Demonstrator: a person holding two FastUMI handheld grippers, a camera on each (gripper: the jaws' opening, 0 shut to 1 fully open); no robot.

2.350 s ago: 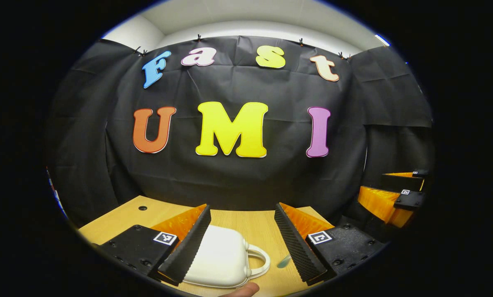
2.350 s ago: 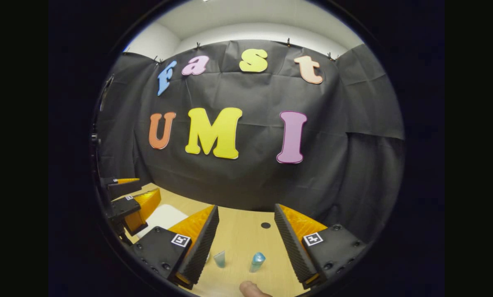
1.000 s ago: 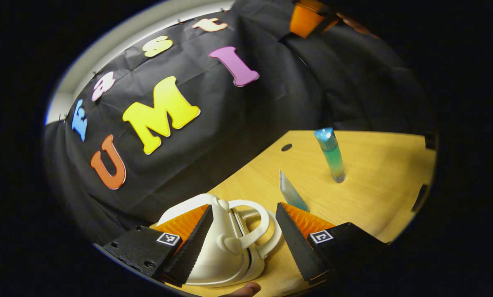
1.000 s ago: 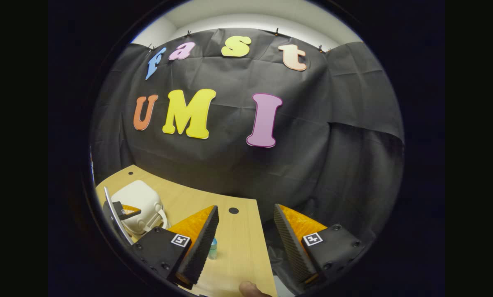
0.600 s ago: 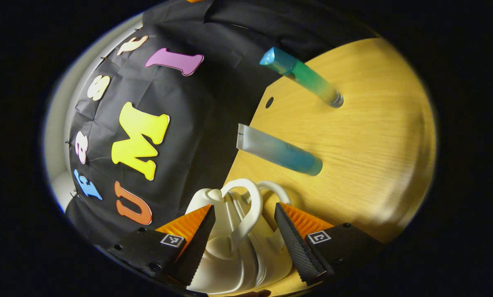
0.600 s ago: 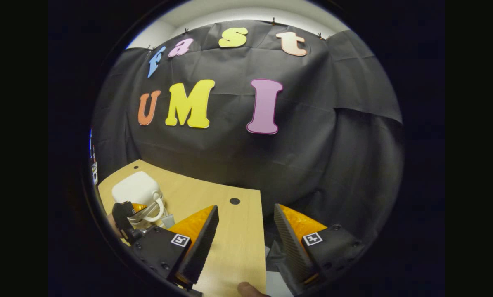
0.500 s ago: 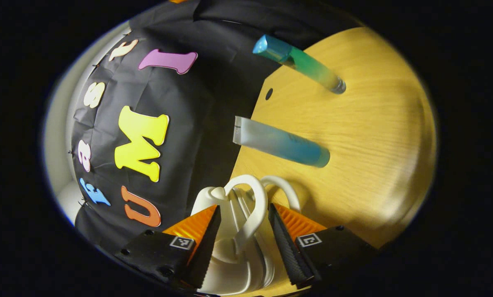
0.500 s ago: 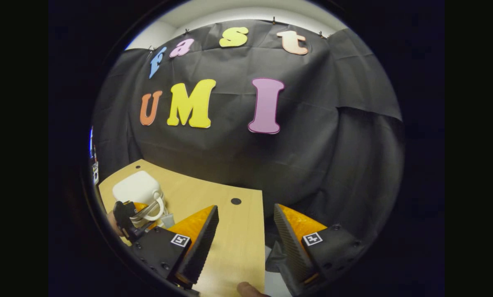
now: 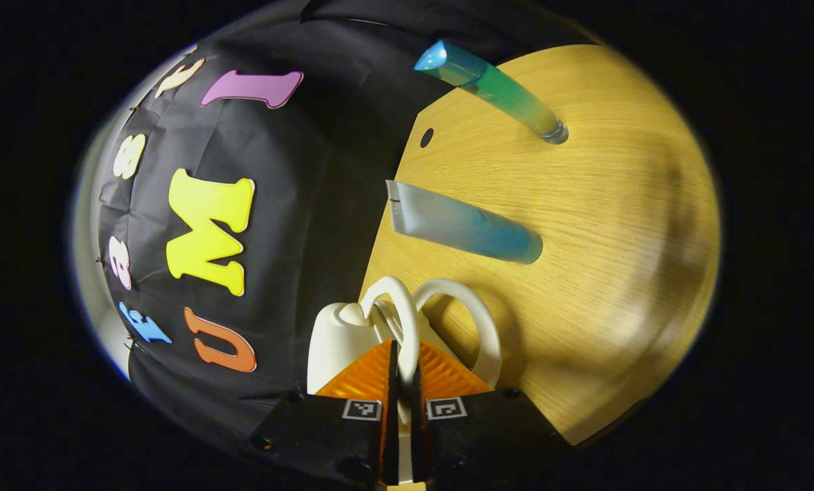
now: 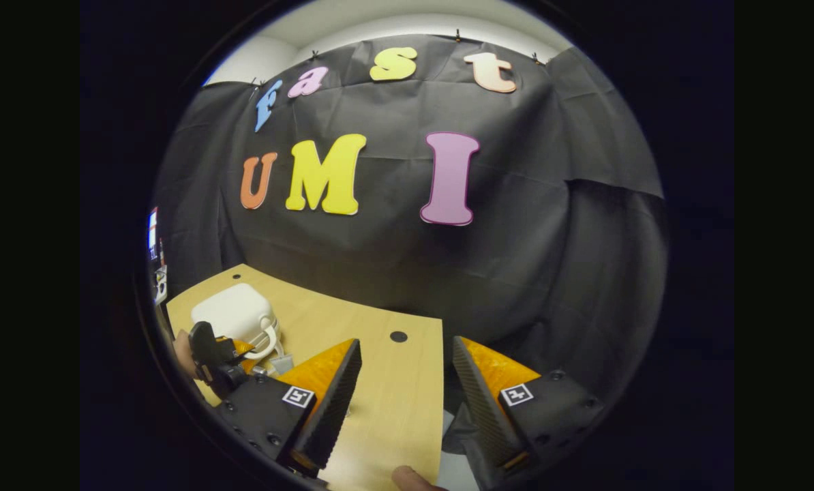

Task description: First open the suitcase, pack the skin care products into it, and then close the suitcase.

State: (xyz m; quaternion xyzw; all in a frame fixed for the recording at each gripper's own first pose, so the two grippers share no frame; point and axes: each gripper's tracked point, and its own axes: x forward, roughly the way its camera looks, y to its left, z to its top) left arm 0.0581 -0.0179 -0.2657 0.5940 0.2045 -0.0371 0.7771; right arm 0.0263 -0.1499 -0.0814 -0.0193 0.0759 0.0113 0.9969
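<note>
Left gripper view, rolled hard to one side: left gripper closed, both fingers clamped on the nearer white handle loop of the suitcase. Second handle loop just beside it, free of the fingers. Suitcase white, hard-shelled, resting on the wooden table at the table's edge near the booth wall; lid gap not readable from this angle. Two skin care products standing on the table beyond the handles: a pale-to-blue tube nearer the suitcase, a blue-green tube farther off, well apart from each other.

Right gripper view: right gripper with fingers spread wide, nothing between them, held over the table near its right edge. A fingertip at the bottom edge. Suitcase at far left on the table, lying flat. Left gripper at its handle side, with the holding hand behind it. Part of a tube just beside the handles.
</note>
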